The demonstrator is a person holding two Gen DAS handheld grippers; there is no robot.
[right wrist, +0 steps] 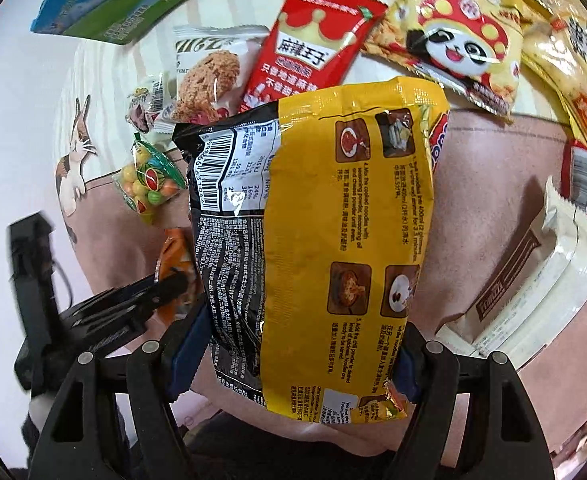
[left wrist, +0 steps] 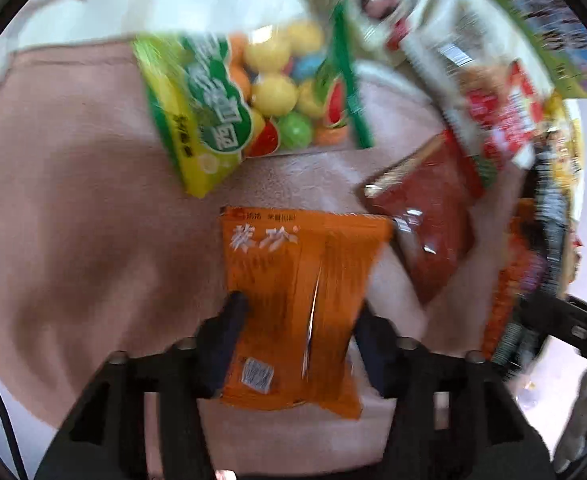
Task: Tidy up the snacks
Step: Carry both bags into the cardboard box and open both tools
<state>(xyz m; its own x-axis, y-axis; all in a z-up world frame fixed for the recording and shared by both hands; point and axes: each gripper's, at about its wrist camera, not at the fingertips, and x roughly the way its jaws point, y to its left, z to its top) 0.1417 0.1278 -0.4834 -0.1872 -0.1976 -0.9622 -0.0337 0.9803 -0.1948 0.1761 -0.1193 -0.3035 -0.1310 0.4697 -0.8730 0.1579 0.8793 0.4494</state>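
Note:
An orange snack packet (left wrist: 293,300) lies on the pink mat (left wrist: 73,200) between the fingers of my left gripper (left wrist: 301,320). The jaws stand open, with the pads close beside the packet's two edges. The right wrist view shows the same packet (right wrist: 173,260) beside the left gripper (right wrist: 133,304) at the left. My right gripper (right wrist: 297,356) is shut on a large yellow and black noodle packet (right wrist: 333,220), which hangs above the mat and hides what lies under it.
A green bag of fruit-shaped candies (left wrist: 229,108) and a dark red packet (left wrist: 425,216) lie beyond the orange packet. A red crown packet (right wrist: 313,44), a yellow panda bag (right wrist: 453,40), a cookie packet (right wrist: 209,72) and a white boxed bar (right wrist: 533,280) surround the mat (right wrist: 493,168).

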